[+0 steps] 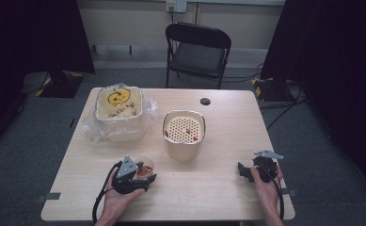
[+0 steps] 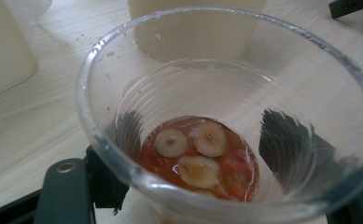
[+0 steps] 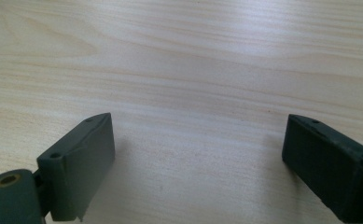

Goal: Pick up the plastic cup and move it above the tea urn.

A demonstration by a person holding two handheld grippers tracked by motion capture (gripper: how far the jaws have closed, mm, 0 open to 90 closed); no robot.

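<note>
High view: left gripper (image 1: 145, 175) clamps an upright clear cup (image 1: 144, 168), mouth up.

Dark scribbled writing on the yellow-marked lid (image 1: 118, 102) is too blurred to read.

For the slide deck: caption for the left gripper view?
Left gripper fingers clasp a clear plastic cup holding three pale slices in red sauce.
</note>
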